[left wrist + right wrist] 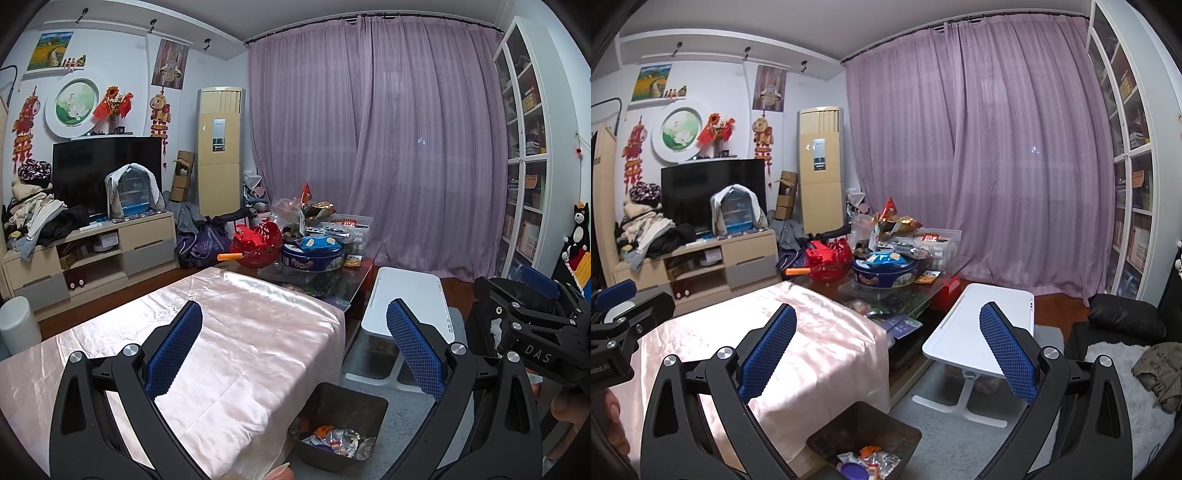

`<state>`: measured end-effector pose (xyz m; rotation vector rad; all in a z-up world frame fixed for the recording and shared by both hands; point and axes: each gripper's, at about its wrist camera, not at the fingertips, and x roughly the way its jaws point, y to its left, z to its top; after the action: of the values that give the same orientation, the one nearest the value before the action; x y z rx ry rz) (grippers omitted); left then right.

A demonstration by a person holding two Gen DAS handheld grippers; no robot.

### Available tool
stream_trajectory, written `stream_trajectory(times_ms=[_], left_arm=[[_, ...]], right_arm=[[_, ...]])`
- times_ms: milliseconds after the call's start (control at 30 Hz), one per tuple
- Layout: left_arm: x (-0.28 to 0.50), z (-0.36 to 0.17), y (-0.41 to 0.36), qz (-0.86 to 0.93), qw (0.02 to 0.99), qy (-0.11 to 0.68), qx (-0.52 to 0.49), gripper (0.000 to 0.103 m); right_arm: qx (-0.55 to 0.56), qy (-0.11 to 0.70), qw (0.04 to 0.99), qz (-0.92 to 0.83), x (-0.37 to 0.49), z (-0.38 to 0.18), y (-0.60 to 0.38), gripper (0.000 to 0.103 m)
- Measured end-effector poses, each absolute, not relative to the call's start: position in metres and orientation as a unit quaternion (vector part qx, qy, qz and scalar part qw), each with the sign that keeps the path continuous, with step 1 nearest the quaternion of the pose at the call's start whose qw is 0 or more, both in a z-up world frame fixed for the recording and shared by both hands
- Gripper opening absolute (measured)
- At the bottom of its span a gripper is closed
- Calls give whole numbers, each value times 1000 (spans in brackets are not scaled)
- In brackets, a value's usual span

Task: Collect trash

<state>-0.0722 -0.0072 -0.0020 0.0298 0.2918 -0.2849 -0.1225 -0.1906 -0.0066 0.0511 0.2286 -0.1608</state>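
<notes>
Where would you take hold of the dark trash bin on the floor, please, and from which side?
Grip the dark trash bin by its bare near-right rim, coming from above. It stands upright and open-topped, with thin walls the open right gripper can straddle; the draped table crowds its left side.

Pale pink cloth (236,332), purple striped curtain (369,147) — blue cross-hatched claw pads (1008,354).

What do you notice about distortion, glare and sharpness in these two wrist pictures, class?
Left wrist view: fisheye bends the bookcase and curtain rod; dark corners; pink cloth shines with glare. Right wrist view: same bending; cloth is bright, and the bin beneath lies in shade. Both hand-held grippers look sharp, wide open.
</notes>
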Motion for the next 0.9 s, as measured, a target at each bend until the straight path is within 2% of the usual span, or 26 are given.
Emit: stream_trajectory(times_ms=[900], left_arm=[[-73,1,-9,-140,979,144,15,95]], right_arm=[[26,115,990,-80,-122,-6,-192,100]])
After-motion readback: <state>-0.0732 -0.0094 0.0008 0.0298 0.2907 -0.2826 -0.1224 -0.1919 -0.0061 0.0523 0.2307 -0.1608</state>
